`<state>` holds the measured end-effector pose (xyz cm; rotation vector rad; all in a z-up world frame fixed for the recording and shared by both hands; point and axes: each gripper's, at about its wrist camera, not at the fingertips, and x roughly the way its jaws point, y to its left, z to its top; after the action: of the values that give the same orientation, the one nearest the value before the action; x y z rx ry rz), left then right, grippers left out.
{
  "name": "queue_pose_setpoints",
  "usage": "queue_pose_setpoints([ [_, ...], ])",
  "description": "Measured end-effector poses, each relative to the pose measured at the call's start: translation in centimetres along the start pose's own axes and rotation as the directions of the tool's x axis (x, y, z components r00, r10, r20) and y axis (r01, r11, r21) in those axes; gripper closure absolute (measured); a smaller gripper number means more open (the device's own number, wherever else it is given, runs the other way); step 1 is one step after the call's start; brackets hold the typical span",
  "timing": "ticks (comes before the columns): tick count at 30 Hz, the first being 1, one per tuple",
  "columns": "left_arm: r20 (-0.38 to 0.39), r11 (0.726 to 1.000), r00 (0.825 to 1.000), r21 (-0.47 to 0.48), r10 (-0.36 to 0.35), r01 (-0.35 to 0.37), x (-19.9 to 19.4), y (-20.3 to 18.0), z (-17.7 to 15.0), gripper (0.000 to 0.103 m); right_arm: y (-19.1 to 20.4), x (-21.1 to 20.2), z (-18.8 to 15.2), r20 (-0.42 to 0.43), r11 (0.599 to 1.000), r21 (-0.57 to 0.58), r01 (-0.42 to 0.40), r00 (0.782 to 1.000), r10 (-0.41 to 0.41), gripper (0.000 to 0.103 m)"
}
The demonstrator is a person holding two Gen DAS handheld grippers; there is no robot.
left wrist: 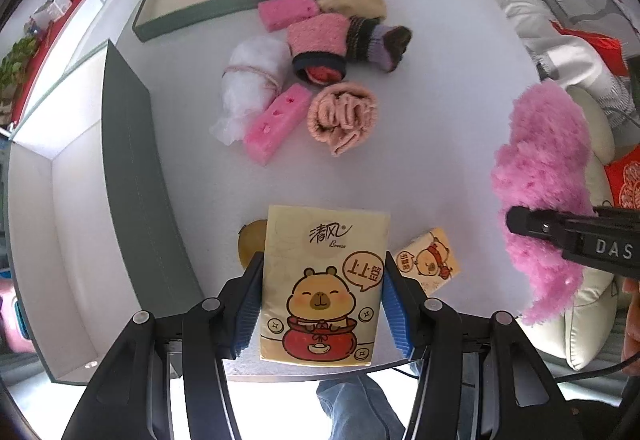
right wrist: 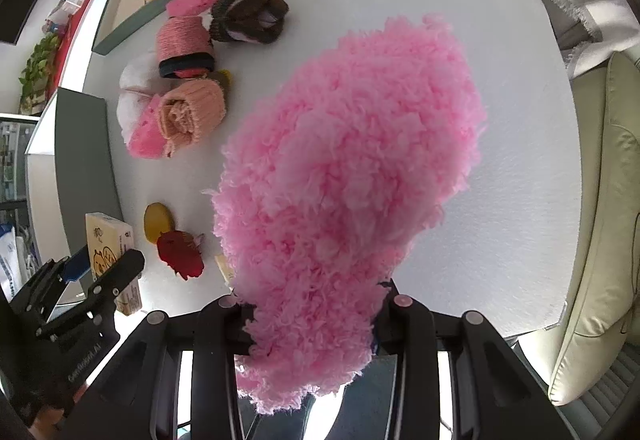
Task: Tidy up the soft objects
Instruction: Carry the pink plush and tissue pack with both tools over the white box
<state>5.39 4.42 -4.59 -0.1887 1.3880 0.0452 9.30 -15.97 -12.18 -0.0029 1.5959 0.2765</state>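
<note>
White tabletop (left wrist: 420,144) fills my view, with a cream sofa (right wrist: 600,240) along its right edge and a grey-walled open box (left wrist: 132,176) on the left. My right gripper (right wrist: 310,314) is pinching the fluffy light-pink chenille duster head (right wrist: 348,176), which hangs clear above the table. My left gripper (left wrist: 322,310) has its blue pads squeezing the yellow capybara-print tissue pack (left wrist: 324,280) near the front edge. Beyond lie a rolled peach towel (left wrist: 342,118) and a pink sponge block (left wrist: 278,122), just beside each other.
</note>
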Motion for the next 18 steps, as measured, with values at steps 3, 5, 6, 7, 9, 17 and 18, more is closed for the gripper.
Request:
queue_pose_setpoints([
  [3, 0.035, 1.000, 0.999, 0.015, 0.000, -0.001, -0.3, 0.6, -0.1, 0.048, 1.0, -0.5, -0.1, 0.012, 1.000, -0.019, 0.012, 1.000, -0.012, 0.063],
  [5, 0.053, 1.000, 0.999, 0.007, -0.010, 0.010, -1.0, 0.7, -0.1, 0.048, 1.7, -1.0, -0.1, 0.020, 0.999, -0.035, 0.020, 1.000, -0.019, 0.063],
  [6, 0.066, 1.000, 0.998, -0.002, -0.016, 0.016, -1.3, 1.1, 0.0, 0.048, 2.1, -1.2, -0.1, 0.023, 0.999, -0.044, 0.025, 0.999, -0.024, 0.063],
  [7, 0.077, 1.000, 0.997, -0.009, -0.018, 0.019, -1.4, 1.0, -0.5, 0.048, 2.5, -1.4, -0.1, 0.026, 0.998, -0.054, 0.029, 0.999, -0.028, 0.063],
  [9, 0.098, 0.999, 0.995, -0.026, -0.023, 0.025, -2.0, 1.5, -0.6, 0.048, 3.4, -1.7, 0.1, 0.033, 0.997, -0.074, 0.037, 0.999, -0.035, 0.063],
  [17, 0.159, 0.990, 0.987, -0.137, -0.006, 0.028, -4.0, 5.1, -1.3, 0.048, 7.8, -2.7, 0.8, 0.062, 0.983, -0.172, 0.060, 0.997, -0.050, 0.063],
  [18, 0.165, 0.988, 0.986, -0.155, -0.003, 0.029, -4.1, 5.6, -1.5, 0.048, 8.5, -2.9, 0.9, 0.065, 0.980, -0.188, 0.059, 0.997, -0.048, 0.063],
])
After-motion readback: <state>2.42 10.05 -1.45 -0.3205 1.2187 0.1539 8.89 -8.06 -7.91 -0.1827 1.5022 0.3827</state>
